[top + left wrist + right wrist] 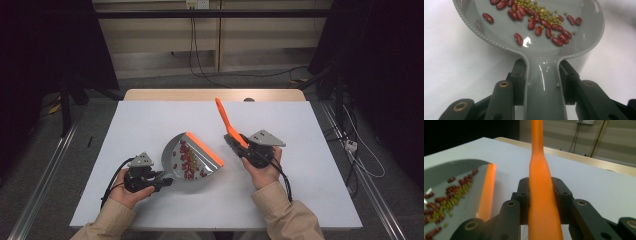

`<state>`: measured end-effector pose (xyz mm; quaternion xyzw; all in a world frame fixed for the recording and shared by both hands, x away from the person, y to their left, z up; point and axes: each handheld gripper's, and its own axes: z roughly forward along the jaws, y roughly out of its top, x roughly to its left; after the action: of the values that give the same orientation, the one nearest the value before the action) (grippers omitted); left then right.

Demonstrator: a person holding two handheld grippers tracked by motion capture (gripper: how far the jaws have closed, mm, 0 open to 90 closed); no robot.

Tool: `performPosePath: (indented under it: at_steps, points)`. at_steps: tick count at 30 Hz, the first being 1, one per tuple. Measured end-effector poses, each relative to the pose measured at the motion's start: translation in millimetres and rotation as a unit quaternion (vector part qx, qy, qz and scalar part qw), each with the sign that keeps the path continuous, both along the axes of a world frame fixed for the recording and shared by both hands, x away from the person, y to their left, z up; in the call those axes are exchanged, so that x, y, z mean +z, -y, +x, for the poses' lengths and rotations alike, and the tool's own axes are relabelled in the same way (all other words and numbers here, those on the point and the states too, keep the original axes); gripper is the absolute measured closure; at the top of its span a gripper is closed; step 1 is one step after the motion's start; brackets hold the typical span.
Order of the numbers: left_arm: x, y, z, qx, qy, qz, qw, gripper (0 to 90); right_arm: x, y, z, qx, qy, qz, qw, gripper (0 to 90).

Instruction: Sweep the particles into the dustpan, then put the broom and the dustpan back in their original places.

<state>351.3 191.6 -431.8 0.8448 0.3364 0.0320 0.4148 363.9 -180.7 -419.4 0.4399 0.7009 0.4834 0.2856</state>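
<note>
A grey dustpan (187,160) with an orange lip (204,148) rests on the white table, holding red kidney beans (541,23) and small green beans (537,8). My left gripper (161,181) is shut on the dustpan's grey handle (545,82), its jaws clamped on either side. My right gripper (243,146) is shut on an orange brush (227,122), whose handle (541,177) rises up and away between the jaws. In the right gripper view the dustpan (446,175) lies at the left with the beans (447,195) inside.
The white table top (150,120) has bare room behind and to both sides of the dustpan. A wooden strip (210,94) runs along its far edge. Cables (200,55) hang from the wall behind.
</note>
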Motion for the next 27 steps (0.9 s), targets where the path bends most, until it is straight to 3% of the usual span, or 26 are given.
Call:
performPosePath:
  at_steps: [6,13,18,25,27]
  points:
    - [2.5,-11.8,4.8,0.05,0.018,0.002,0.9986,63.3,-3.2,23.3,-6.0,-0.024,-0.002,-0.014,0.9996,70.8]
    - [0.8,-26.9,13.5,0.102,0.016,0.006,0.9946,63.2,-8.1,51.5,-9.5,-0.057,-0.006,-0.036,0.9977,70.8]
    - [-3.0,-35.4,21.3,0.145,0.015,0.018,0.9891,63.3,-12.9,72.1,-10.2,-0.089,-0.009,-0.049,0.9947,70.8]
    - [-7.9,-39.3,31.6,0.181,0.014,0.028,0.9831,63.2,-18.6,94.6,-9.2,-0.12,-0.015,-0.059,0.9909,70.8]
    - [-10.3,-40.1,34.1,0.188,0.013,0.031,0.9815,63.3,-19.1,98.7,-8.4,-0.129,-0.012,-0.075,0.9887,70.8]
